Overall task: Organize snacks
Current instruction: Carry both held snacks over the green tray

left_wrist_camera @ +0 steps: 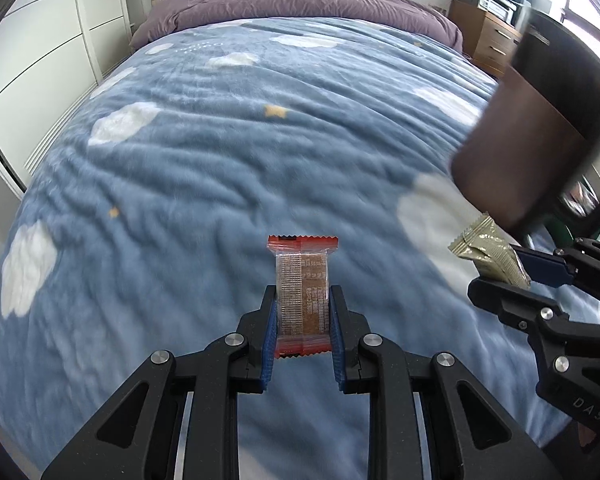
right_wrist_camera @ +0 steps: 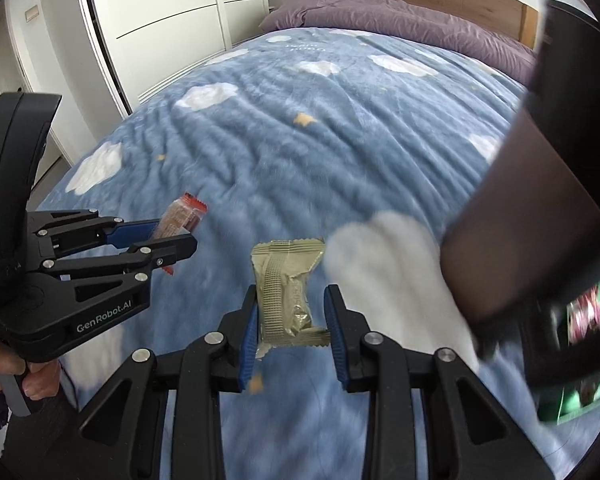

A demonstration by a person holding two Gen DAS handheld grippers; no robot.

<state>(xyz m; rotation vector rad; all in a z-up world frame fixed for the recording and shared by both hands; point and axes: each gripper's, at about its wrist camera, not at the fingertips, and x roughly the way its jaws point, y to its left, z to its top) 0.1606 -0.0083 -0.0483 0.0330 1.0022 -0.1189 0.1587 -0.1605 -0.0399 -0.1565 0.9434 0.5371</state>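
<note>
A: What is the left gripper doing?

B: It is pinching a red snack packet between its blue pads, the packet standing upright above the blue blanket.

A: And the right gripper?

B: It is clamping an olive-green snack packet the same way, just to the right of the left gripper. A dark brown box, blurred, is hanging beyond it on its right.
</note>
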